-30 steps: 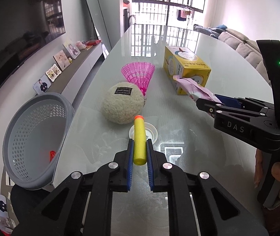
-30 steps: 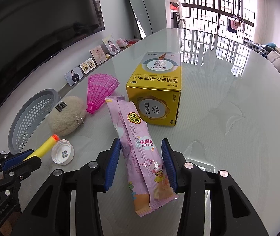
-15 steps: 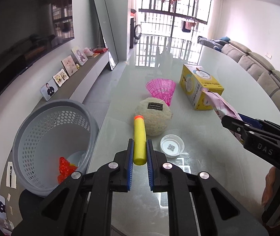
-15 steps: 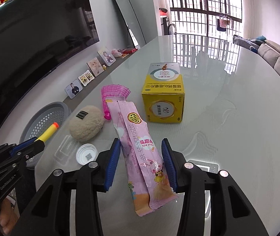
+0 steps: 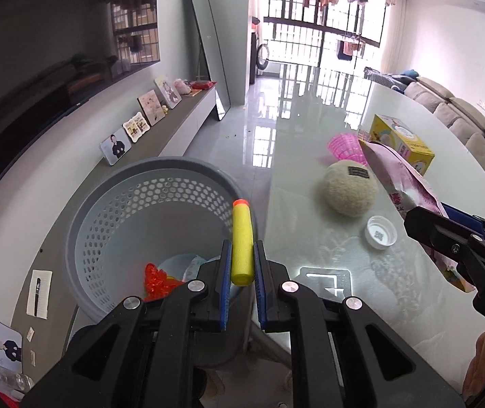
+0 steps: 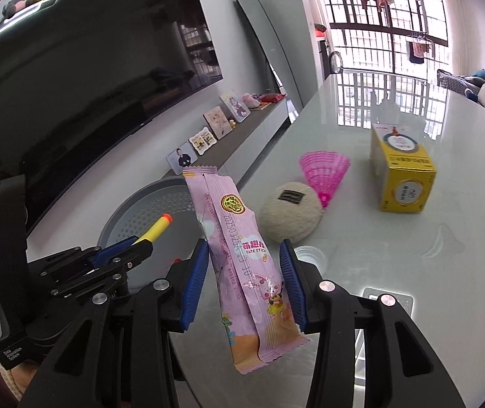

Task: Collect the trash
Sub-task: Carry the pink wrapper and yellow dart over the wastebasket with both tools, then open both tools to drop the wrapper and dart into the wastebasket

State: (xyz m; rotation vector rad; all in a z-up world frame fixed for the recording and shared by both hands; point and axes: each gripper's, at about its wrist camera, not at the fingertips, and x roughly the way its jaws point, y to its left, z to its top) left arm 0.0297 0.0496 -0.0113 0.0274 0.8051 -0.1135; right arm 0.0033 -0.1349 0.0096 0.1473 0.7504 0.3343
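My left gripper (image 5: 241, 268) is clamped mid-shaft on the light, squashy yellow foam dart with orange tip (image 5: 241, 238) over the grey perforated plastic basket (image 5: 133, 204) at lower left, while my right gripper (image 6: 246, 285) pinches the crinkly, slippery pink snack wrapper (image 6: 242, 255) at centre.

Left wrist view: looking forward and down along own fingers, close over grey perforated basket (image 5: 160, 224) at lower left, table (image 5: 310, 176) edge at right. Right wrist view: likewise angled down, from further right, over table (image 6: 395, 238). Shared: basket (image 6: 160, 204), fuzzy ball (image 5: 349, 188) (image 6: 291, 216), yellow box (image 5: 400, 144) (image 6: 402, 170).
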